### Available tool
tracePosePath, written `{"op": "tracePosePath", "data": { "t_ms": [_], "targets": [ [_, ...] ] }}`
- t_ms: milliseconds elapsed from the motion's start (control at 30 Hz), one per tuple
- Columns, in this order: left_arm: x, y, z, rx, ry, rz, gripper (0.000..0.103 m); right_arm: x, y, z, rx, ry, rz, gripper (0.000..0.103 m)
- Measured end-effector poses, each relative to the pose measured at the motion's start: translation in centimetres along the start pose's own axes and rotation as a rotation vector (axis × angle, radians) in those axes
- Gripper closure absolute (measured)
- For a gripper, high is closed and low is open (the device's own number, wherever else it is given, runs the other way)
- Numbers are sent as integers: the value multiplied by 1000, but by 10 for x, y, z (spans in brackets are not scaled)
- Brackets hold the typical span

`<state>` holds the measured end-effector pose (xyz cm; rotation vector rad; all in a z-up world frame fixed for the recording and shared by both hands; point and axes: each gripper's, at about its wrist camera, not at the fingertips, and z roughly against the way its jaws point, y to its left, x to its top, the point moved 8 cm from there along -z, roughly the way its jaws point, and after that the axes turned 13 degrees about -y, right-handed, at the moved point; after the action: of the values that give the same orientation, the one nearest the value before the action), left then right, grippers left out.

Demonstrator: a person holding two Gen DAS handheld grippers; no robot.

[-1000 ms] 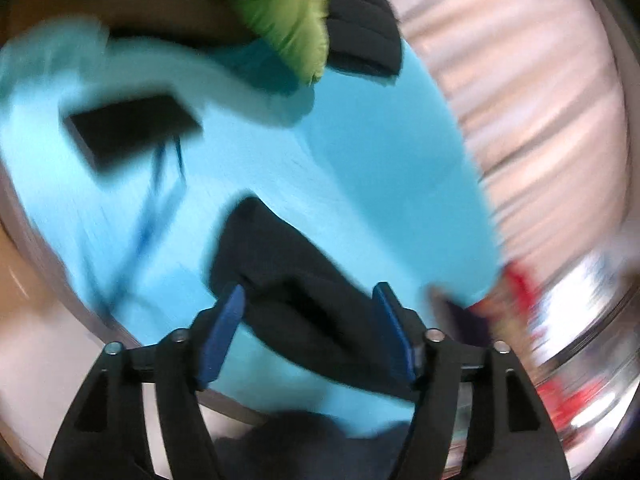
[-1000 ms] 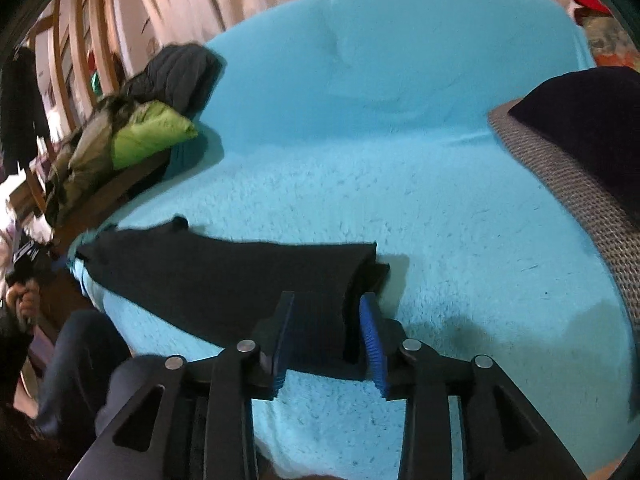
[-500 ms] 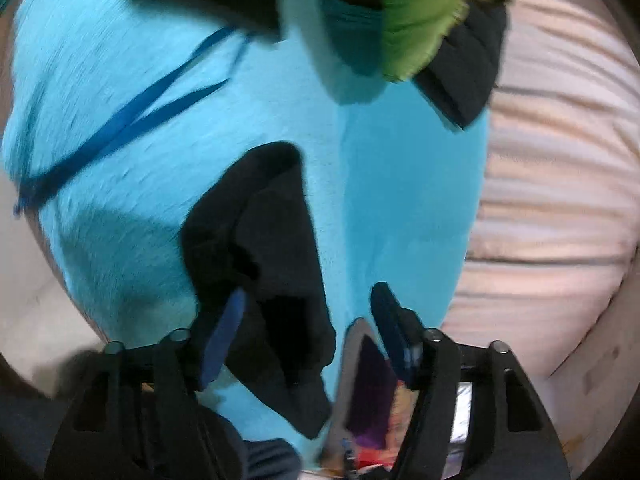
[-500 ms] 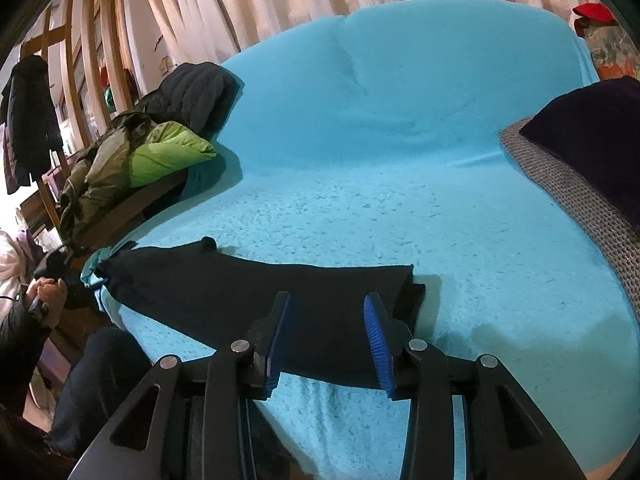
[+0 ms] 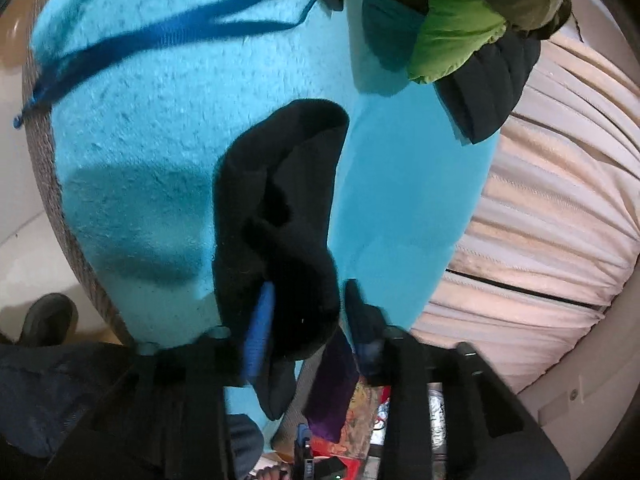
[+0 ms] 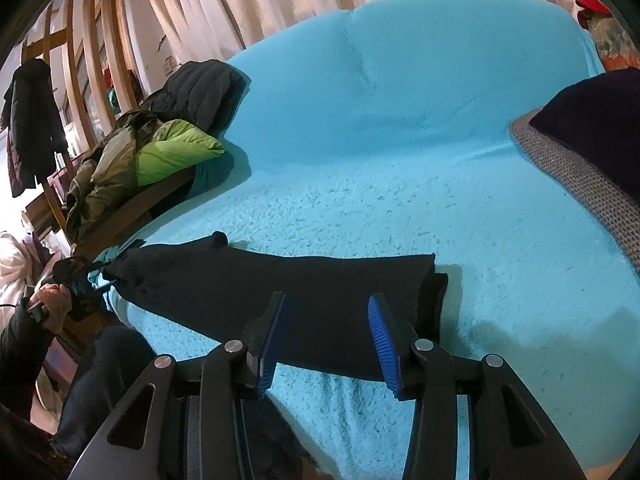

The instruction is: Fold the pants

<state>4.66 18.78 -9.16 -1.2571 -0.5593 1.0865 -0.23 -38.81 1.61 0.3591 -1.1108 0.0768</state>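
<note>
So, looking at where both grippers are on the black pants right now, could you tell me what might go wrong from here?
1. The left gripper, whose jaws have just been closing, has only a bunched end of the pants between them; it may catch one layer and spoil the fold.
2. The right gripper, jaws just opening, hovers open over the pants; that end lies unheld and could drag across the fuzzy turquoise blanket if the left pulls.

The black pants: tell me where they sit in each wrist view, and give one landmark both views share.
Left wrist: black pants run from centre down into the left gripper, bunched between its fingers.
Right wrist: they lie flat across the lower middle, just beyond the right gripper.
Shared landmark: the lime-green jacket, top right there, left here.
</note>
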Motion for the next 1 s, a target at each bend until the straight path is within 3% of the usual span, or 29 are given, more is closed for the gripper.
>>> {"op": "tracePosePath", "data": {
  "t_ms": [233,267,300,433,567,667,800,1000],
  "targets": [
    [4,-14,3,-45,-26,13,61,-1,6,1,7,-2,5,59],
    [6,-17,4,-50,-30,10,67,-1,6,1,6,-1,3,59],
    [6,-13,10,-55,-28,7,79,-1,6,1,4,-1,0,59],
    [2,-12,11,-48,-10,-9,98,-1,4,-1,-1,-5,-16,59],
    [-2,3,17,-19,-30,-32,98,3,2,3,-6,-15,-28,54],
    [-5,13,18,18,-32,-110,98,7,-3,7,-7,-25,-63,50],
    [-6,22,13,82,-39,-251,98,13,-18,13,-1,-46,-203,44],
    [-6,11,10,73,-58,-345,98,13,-48,22,58,-63,-531,43]
  ]
}}
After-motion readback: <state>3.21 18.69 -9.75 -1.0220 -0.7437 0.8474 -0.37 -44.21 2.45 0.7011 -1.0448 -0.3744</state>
